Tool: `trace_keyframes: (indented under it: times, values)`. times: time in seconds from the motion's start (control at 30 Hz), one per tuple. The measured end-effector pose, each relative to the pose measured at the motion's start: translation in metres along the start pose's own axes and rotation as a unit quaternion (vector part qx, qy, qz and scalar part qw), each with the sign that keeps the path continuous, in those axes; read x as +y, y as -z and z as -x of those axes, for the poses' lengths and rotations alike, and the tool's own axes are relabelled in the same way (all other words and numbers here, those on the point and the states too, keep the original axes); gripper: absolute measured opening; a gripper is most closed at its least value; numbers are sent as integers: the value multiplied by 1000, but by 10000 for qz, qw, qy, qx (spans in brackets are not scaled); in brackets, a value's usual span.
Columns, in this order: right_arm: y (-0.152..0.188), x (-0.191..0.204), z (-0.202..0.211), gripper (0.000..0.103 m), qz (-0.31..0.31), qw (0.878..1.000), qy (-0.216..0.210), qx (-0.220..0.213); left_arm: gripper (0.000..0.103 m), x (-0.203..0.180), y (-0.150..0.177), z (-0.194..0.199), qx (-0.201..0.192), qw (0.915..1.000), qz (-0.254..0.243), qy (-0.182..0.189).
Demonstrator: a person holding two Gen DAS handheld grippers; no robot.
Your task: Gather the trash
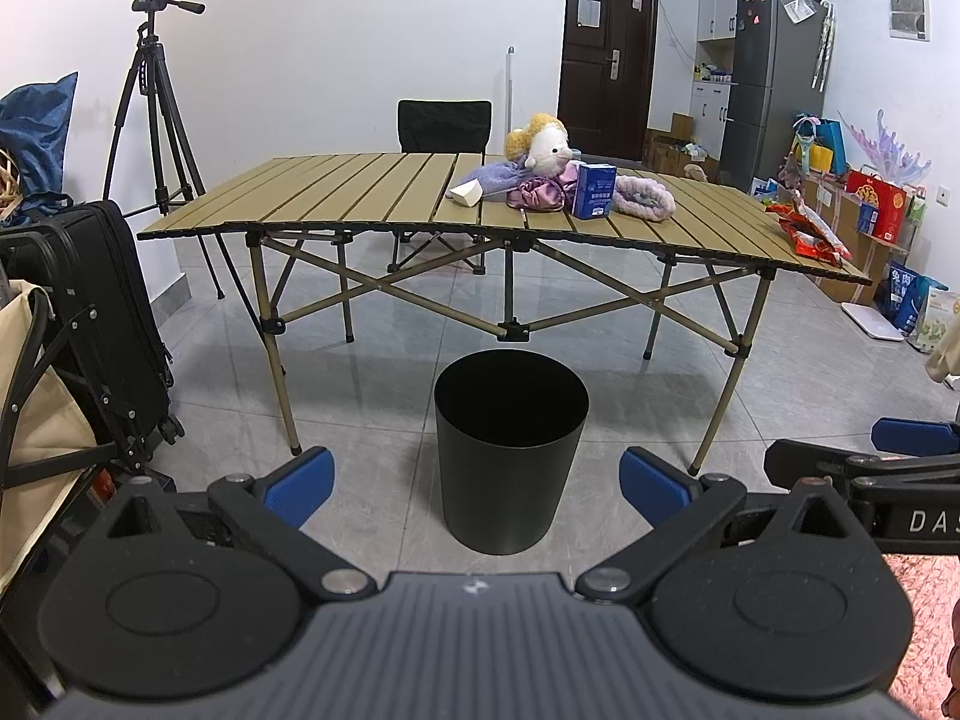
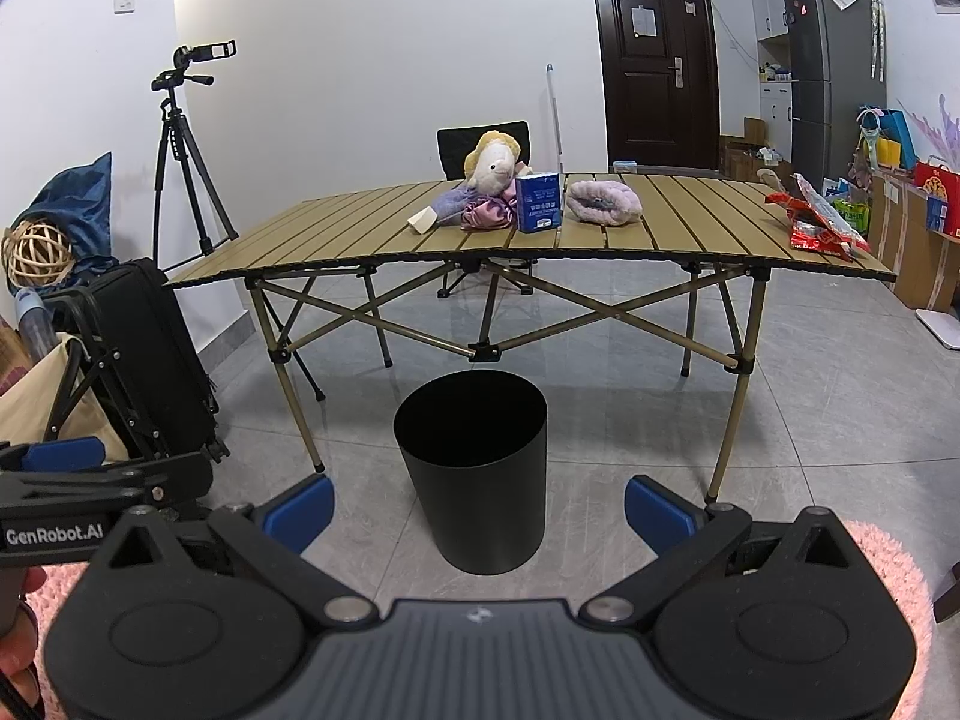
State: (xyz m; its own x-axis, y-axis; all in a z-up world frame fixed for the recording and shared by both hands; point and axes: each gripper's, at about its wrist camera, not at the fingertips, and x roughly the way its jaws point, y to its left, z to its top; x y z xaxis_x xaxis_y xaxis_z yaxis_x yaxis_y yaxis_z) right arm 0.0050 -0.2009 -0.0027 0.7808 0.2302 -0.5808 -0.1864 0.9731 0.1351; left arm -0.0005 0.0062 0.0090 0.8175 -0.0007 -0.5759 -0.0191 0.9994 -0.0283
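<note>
Behind one black bin (image 1: 510, 456), one table (image 1: 360, 192) holds perhaps six items.

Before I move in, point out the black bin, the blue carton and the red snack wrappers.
black bin (image 1: 510, 468): left wrist view, front of its outer wall.
blue carton (image 2: 539, 202): right wrist view, its printed front face.
red snack wrappers (image 2: 819, 223): right wrist view, middle of the pile.

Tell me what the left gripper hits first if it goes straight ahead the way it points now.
Probably the black trash bin: it stands on the floor between the open left gripper fingers, before the table. Depth is unclear.
</note>
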Motion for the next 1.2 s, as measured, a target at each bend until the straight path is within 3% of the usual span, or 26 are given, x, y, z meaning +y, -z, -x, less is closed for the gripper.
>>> trace_keyframes:
  times: [0.77, 1.2]
  values:
    - [-13, -5, -6, 103, -35, 10000, -36, -32, 103, 3, -14, -4, -12, 10000, 40, -35]
    - [-43, -16, -57, 103, -51, 10000, -65, -24, 103, 10, -54, -58, -122, 9996, 165, -186]
